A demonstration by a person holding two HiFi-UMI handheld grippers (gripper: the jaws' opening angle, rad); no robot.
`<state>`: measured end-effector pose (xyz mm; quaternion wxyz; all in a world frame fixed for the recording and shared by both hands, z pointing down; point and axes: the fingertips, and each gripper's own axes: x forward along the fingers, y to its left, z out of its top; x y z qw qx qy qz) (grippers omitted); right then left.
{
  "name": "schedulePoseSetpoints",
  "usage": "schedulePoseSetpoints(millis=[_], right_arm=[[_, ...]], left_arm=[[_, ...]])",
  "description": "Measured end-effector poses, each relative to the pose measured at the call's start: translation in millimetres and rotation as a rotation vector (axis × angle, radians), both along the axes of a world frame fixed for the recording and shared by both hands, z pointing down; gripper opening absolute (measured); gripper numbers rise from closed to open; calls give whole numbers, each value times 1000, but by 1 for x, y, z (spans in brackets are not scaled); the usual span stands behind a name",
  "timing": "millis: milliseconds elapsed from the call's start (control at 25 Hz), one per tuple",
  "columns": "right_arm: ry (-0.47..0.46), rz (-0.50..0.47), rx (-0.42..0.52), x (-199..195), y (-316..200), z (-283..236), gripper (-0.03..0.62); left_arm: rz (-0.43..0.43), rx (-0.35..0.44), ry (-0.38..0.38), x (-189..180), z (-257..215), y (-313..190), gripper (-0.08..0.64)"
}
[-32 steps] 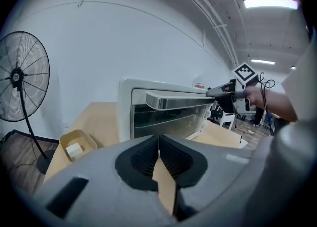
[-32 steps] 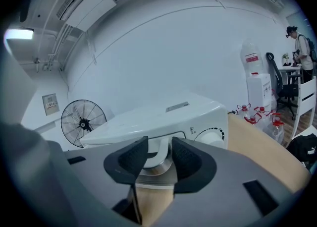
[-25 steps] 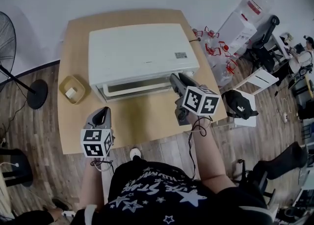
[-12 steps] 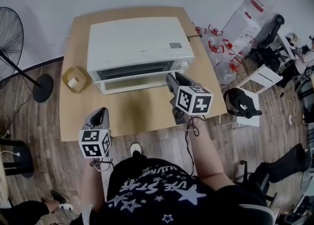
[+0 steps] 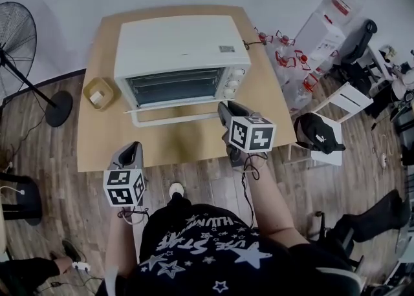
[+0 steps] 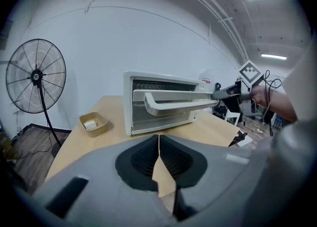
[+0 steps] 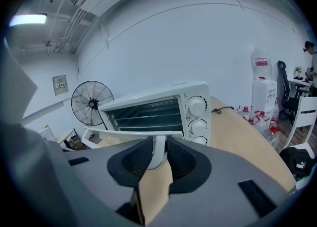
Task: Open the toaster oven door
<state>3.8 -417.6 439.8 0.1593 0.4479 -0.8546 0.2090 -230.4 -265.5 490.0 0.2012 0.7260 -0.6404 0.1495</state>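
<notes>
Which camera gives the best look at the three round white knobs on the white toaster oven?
The right gripper view: the three round white knobs face it, close up. The head view shows the knobs small, from above. In the left gripper view I cannot find them.

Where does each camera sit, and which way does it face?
Head view: on the person's head, facing steeply down at toaster oven; left tongs, right tongs, forearms show.
Left gripper view: on left tongs, facing oven's front; shut jaws show.
Right gripper view: on right tongs, facing dials; jaws closing on door handle.
Shared: oven.
</notes>
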Motion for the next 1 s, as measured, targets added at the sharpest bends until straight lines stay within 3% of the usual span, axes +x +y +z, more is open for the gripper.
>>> schedulePoseSetpoints(millis=[1000], right_arm=[[128, -26, -91, 25, 70, 80, 74]], left_arm=[[-21, -22, -4, 18, 12, 52, 22]])
